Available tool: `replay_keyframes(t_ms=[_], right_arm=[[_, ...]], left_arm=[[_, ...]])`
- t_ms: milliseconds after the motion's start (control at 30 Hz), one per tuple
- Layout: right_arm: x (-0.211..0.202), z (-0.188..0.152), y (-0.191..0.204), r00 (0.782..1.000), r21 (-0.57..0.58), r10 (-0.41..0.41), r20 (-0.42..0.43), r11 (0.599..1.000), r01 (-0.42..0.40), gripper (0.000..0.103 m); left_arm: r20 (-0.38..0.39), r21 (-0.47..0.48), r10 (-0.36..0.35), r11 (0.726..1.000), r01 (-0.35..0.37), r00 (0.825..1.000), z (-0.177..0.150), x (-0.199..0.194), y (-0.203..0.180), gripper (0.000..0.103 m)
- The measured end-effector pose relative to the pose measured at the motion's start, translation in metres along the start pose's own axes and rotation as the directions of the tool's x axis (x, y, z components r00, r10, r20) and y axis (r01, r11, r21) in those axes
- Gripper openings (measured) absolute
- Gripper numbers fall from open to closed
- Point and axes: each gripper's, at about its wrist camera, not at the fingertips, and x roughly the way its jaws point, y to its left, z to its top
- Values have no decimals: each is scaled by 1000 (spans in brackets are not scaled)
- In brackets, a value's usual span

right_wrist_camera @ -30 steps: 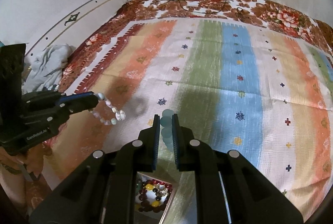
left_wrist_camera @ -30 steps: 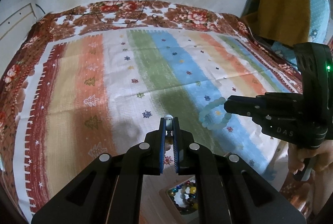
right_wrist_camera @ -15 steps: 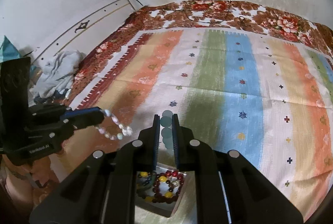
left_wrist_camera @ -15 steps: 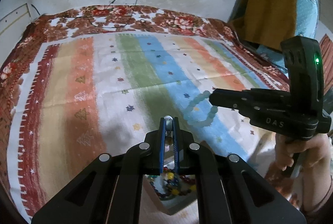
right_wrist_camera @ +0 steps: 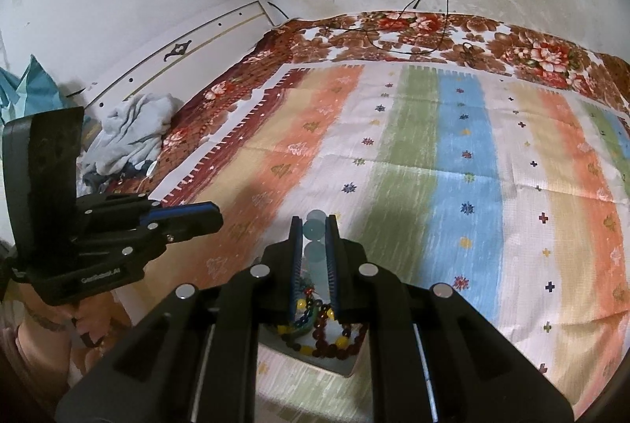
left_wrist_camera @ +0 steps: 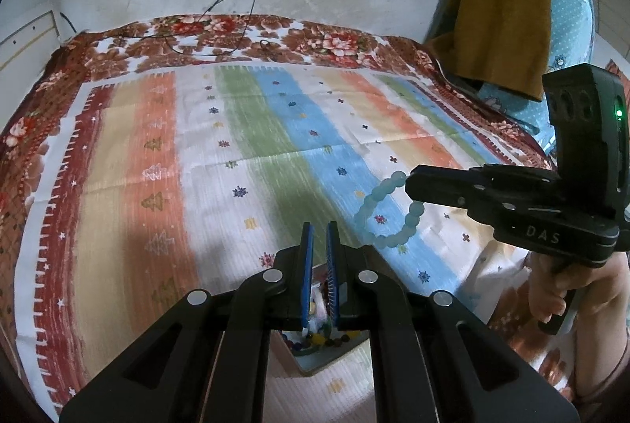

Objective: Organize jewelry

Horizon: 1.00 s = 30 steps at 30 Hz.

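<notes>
The right tool [right_wrist_camera: 314,240] is clamped on a pale blue bead bracelet [left_wrist_camera: 388,214]; in the left wrist view the loop hangs free from its tip, in the air above the striped bedspread [left_wrist_camera: 275,155]. The coming move, as I judge it, turns on one relation: the small box [right_wrist_camera: 315,356] sits on the bed below and slightly behind the right tool's fingertips, so the bracelet must travel down and back toward the person before release. The hanging loop's long axis runs roughly vertical, which should let it drop in cleanly.

The left tool [left_wrist_camera: 318,246] has its jaws narrow, with only a slim gap between the blue pads; nothing is visibly held at the tips. Something white shows low between the fingers there, over the box; it is too hidden to name.

The box already holds several bead bracelets [right_wrist_camera: 334,334]: dark red, yellow, green and dark beads heaped together. Both tools hover almost directly above it, the right no farther than the left.
</notes>
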Motion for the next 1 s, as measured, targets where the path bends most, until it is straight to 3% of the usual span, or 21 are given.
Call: replay_keyframes(t_ms=[267,300,333,400,433,467,700,1000], right_arm=[[1,-21,6,999,9,34,-40,999,-34,13],[3,-24,6,998,15,34,-48,999,-34,14],[4,-27,5,998,23,41,-57,999,-40,15],[5,-31,3,997,36,46,-69,998,-44,28],[4,-33,1,997,43,36,-65,999,-33,39],[3,-34,0,997,46,33,-63,999,-30,43],[-2,-48,-3,998,42,0,-62,999,3,57],[-13,-59,-11,999,56,-52,-16,997,53,87]], left_arm=[[-22,-5,7,1000,-7,1000,-16,0,-1,6],[-25,-3,11,1000,-11,1000,-18,0,-1,8],[-30,-1,13,1000,-13,999,-20,1,-2,16],[-31,2,18,1000,-18,999,-23,1,-2,30],[-31,6,22,1000,-22,999,-24,0,-3,33],[-30,12,28,1000,-28,999,-26,0,-4,34],[-40,27,59,998,-58,997,-37,1,-7,49],[-39,39,93,995,-91,995,-45,-1,-9,78]])
